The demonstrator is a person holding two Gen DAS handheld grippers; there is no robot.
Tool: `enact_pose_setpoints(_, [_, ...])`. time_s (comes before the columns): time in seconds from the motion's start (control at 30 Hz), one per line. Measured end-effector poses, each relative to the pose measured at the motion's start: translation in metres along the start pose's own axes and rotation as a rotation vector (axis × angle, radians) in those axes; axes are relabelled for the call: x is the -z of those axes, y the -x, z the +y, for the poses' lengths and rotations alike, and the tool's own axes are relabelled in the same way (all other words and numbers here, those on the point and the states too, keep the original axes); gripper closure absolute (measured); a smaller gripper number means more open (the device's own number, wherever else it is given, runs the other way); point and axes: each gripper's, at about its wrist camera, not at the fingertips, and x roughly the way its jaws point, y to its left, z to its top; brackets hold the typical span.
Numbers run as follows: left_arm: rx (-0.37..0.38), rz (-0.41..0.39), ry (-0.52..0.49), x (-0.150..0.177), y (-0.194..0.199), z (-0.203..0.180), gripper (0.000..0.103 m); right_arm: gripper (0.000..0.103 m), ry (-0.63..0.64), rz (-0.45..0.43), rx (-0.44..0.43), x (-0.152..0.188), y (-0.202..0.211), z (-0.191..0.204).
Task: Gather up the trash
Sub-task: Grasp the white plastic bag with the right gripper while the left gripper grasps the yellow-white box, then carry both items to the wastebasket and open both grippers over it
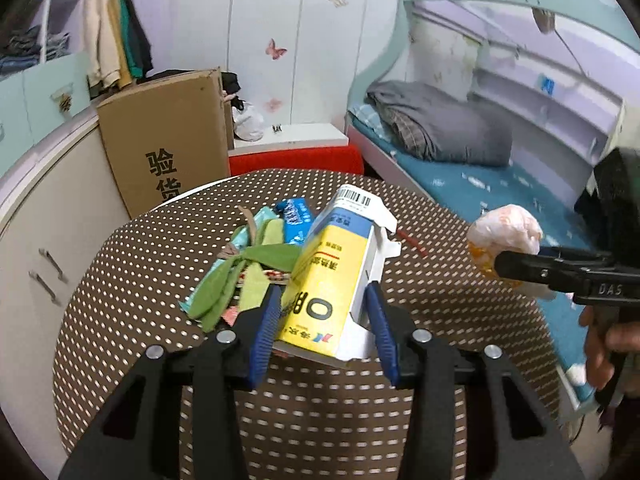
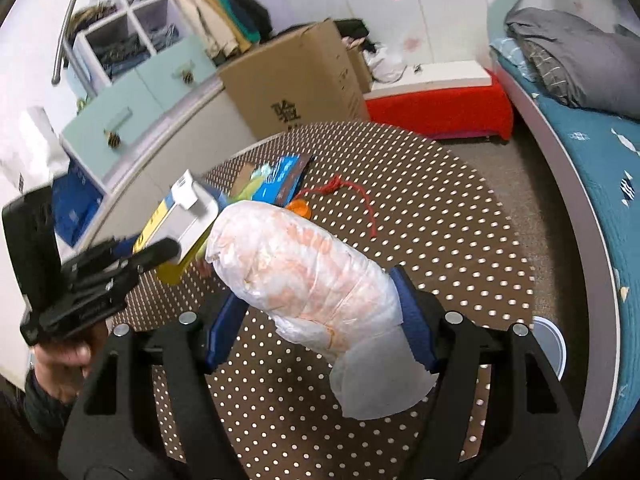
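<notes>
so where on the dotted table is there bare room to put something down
Free: the near part of the dotted table, and its right side beyond the red string. Crowded: the far left, where the wrappers and blue packet lie heaped.

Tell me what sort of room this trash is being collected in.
Most likely a child's bedroom: a bunk bed with a folded grey quilt, butterfly stickers on the wall, and clothes hanging by cubby shelves.
</notes>
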Motion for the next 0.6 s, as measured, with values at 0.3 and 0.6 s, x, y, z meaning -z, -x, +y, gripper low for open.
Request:
enact_pose_setpoints(0.3, [0.059, -0.036, 0.003, -0.021, 0.008, -0.065, 0.060, 0.034, -0.067, -0.117, 0.071, -0.013, 0.055, -0.039])
enact_pose_setpoints(0.6, [0.186, -0.048, -0.059, -0.047, -0.004, -0.145, 0.060, 0.034, -0.237, -0.235, 0.212, -0.015, 0.123, -0.125])
